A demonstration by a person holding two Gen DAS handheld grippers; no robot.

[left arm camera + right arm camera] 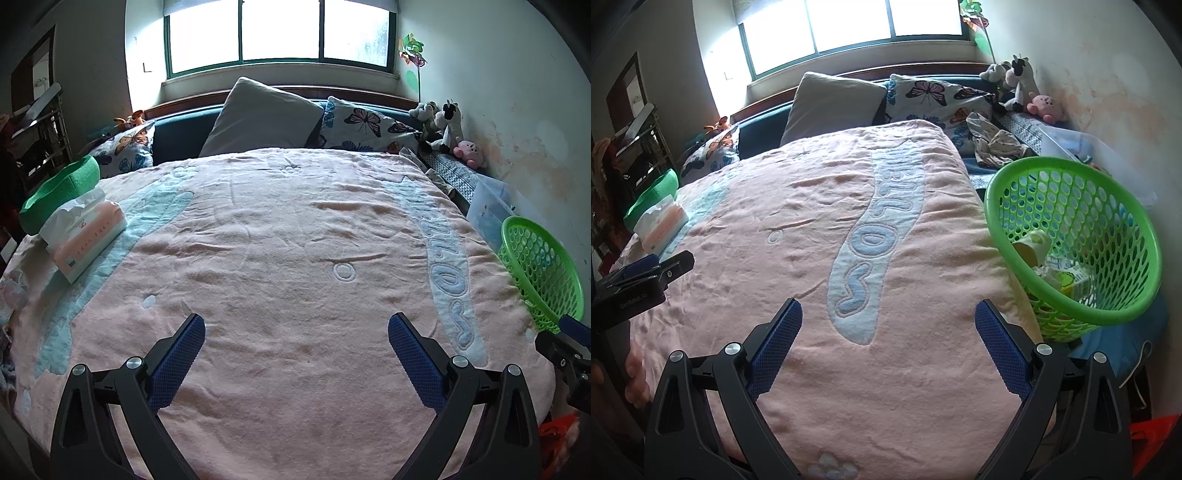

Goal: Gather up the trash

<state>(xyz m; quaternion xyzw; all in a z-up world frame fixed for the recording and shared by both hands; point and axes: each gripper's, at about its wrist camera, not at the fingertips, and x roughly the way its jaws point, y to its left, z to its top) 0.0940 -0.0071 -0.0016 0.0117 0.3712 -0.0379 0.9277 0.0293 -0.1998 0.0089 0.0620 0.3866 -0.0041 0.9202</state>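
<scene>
Basket [1108, 302] w/ trash [1056, 273] right of blanket [886, 221]; tissues [86, 240] left.

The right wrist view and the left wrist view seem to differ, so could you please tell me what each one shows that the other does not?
Only the right wrist view looks into the green basket, showing a paper cup and crumpled trash inside. Only the left wrist view shows the basket's outside wall alone, its contents hidden. Both share the pink blanket, tissue pack and open, empty jaws.
</scene>
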